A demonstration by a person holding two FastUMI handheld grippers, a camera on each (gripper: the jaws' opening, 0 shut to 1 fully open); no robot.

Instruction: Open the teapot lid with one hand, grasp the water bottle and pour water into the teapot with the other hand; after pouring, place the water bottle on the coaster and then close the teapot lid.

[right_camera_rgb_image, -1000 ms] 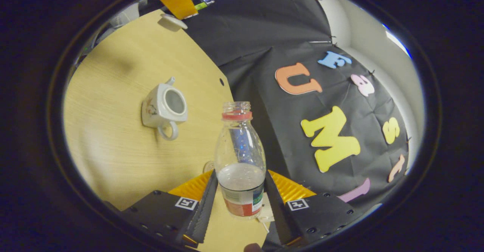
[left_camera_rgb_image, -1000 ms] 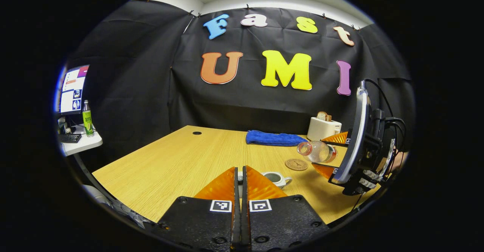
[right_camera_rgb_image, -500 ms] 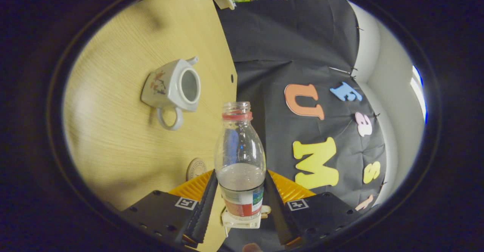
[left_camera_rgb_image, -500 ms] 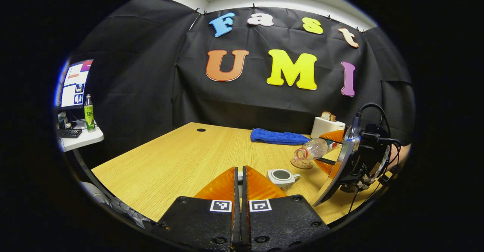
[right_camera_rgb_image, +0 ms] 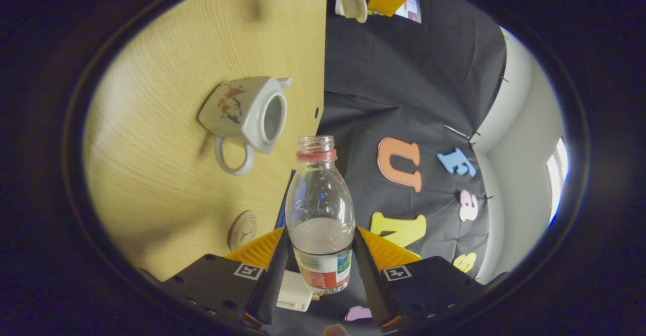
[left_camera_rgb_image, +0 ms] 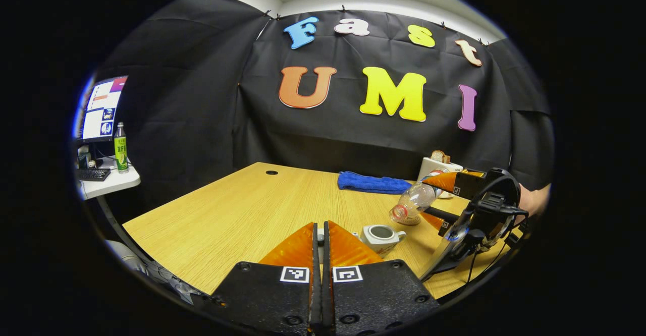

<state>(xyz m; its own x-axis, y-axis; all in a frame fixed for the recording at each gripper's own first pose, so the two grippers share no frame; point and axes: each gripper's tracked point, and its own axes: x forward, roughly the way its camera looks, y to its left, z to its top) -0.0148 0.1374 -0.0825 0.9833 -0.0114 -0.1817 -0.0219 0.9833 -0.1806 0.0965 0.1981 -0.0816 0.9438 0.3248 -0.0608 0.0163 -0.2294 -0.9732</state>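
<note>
Nearest the camera in the left gripper view, the left gripper [left_camera_rgb_image: 321, 240] has its fingers pressed together; a small pale object sits at their tips, too hidden there to name. The right gripper view, looking back, shows a pale disc held by that same gripper at the far top edge: the teapot lid [right_camera_rgb_image: 353, 4], raised well clear of the pot.

Just beyond, the white teapot [left_camera_rgb_image: 381, 236] stands uncovered on the wooden table [left_camera_rgb_image: 237, 215], mouth open, handle towards the right. Above and to its right, the right gripper [right_camera_rgb_image: 319, 255] clamps the water bottle [right_camera_rgb_image: 320, 210] at its labelled lower half, both fingers against its sides. The bottle is tipped neck-down towards the pot, cap off, water lying low in the body; no stream is visible.

To pour well, the bottle's mouth looks to need carrying directly over the opening before tilting further, then a slow tilt so the small opening is not overshot.

The right gripper view shows the pot's floral side and the round coaster [right_camera_rgb_image: 243, 229] plainly, near the pot. The left gripper view shows the height of the bottle's neck above the pot, plus the blue towel [left_camera_rgb_image: 372, 183] and white toaster [left_camera_rgb_image: 438, 165] at the far edge.
</note>
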